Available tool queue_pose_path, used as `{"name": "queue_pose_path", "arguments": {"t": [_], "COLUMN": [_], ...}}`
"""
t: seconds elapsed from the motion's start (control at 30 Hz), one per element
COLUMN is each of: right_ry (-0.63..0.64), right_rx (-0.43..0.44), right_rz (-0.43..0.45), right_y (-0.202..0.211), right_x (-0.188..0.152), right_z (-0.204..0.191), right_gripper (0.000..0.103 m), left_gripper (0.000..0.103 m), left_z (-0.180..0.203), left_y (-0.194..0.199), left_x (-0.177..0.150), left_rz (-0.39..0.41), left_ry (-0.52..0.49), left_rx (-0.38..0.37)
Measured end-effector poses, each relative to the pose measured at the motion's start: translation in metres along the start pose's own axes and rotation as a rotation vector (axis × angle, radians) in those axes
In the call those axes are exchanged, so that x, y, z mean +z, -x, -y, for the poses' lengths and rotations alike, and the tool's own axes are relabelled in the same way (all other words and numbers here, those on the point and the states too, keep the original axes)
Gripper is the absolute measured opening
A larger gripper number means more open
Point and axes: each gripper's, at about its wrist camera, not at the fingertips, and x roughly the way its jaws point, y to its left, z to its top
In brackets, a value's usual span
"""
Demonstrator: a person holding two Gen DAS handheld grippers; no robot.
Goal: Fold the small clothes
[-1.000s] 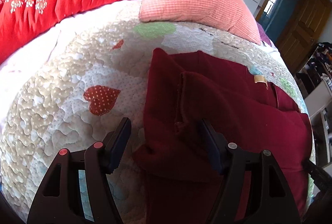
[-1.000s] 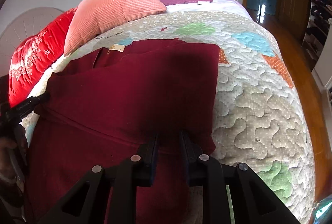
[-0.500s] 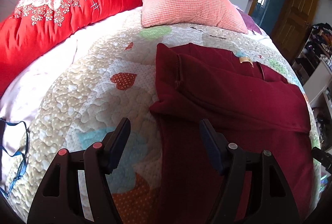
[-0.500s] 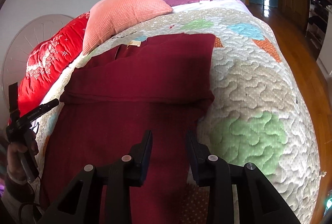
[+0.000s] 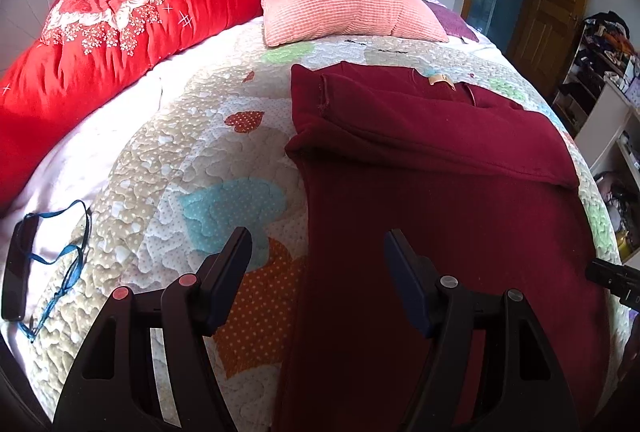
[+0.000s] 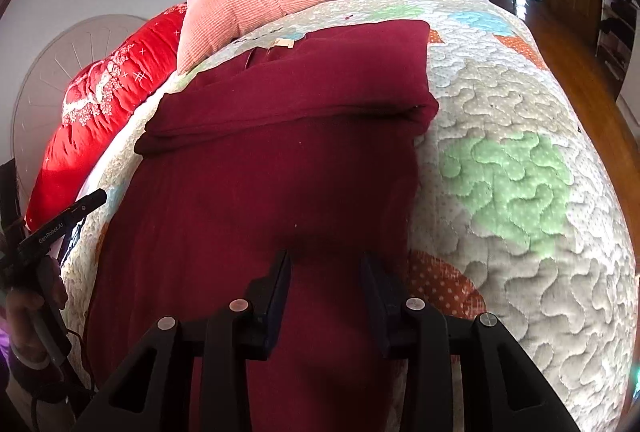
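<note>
A dark red garment [image 5: 440,200] lies flat on the quilted bed, its far part folded back toward me into a thick band across the middle; a tan label [image 5: 440,80] shows at the collar. It also shows in the right wrist view [image 6: 280,172]. My left gripper [image 5: 316,244] is open and empty, above the garment's near left edge. My right gripper [image 6: 326,264] is open and empty, above the garment's near right part. The left gripper shows at the left of the right wrist view [image 6: 60,224].
A pink pillow [image 5: 344,0] and a red duvet [image 5: 100,44] lie at the head of the bed. A black phone with a blue lanyard [image 5: 24,256] lies at the left. The bed's edge drops to a wooden floor [image 6: 580,72] on the right. Shelves [image 5: 600,112] stand beyond.
Both grippers let go of the folded edge and pulled back toward me. The right gripper went from shut to open. The folded band now rests on the garment.
</note>
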Motion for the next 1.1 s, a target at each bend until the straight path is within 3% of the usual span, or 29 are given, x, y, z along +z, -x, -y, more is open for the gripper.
{"name": "queue_pose_path", "arguments": {"t": [0.27, 0.43, 0.53, 0.6, 0.63, 0.67, 0.83, 0.9, 1.0, 1.07, 1.1], "right_ry": [-0.002, -0.029, -0.032, -0.003, 0.026, 0.051, 0.062, 0.019, -0.047, -0.067, -0.069], "right_rx": [0.004, 0.012, 0.029, 0.024, -0.008, -0.038, -0.064, -0.030, 0.054, 0.120, 0.150], "right_rz": [0.001, -0.028, 0.000, 0.013, 0.022, 0.035, 0.043, 0.036, 0.050, 0.029, 0.016], "right_y": [0.024, 0.024, 0.027, 0.028, 0.029, 0.031, 0.039, 0.039, 0.050, 0.054, 0.056], "right_x": [-0.028, -0.047, -0.054, -0.058, -0.059, -0.060, -0.067, -0.070, -0.077, -0.085, -0.089], "right_z": [0.001, 0.011, 0.011, 0.007, 0.004, 0.001, 0.010, 0.020, 0.028, 0.031, 0.031], "right_gripper": [0.047, 0.047, 0.047, 0.037, 0.018, 0.010, 0.009, 0.009, 0.010, 0.023, 0.039], "left_gripper": [0.069, 0.069, 0.069, 0.069, 0.069, 0.069, 0.069, 0.069, 0.069, 0.069, 0.070], "left_z": [-0.002, -0.008, -0.006, -0.004, -0.003, -0.003, -0.011, -0.017, -0.028, -0.035, -0.038], "left_y": [0.019, 0.025, 0.026, 0.027, 0.028, 0.029, 0.044, 0.047, 0.051, 0.056, 0.058], "left_x": [-0.026, -0.046, -0.058, -0.066, -0.070, -0.073, -0.089, -0.096, -0.104, -0.108, -0.111], "left_rz": [-0.025, -0.064, -0.085, -0.098, -0.104, -0.107, -0.110, -0.119, -0.143, -0.145, -0.147], "left_ry": [0.017, 0.047, 0.055, 0.057, 0.057, 0.057, 0.080, 0.101, 0.137, 0.152, 0.156], "left_rx": [-0.039, -0.073, -0.088, -0.100, -0.106, -0.109, -0.126, -0.137, -0.166, -0.178, -0.179]}}
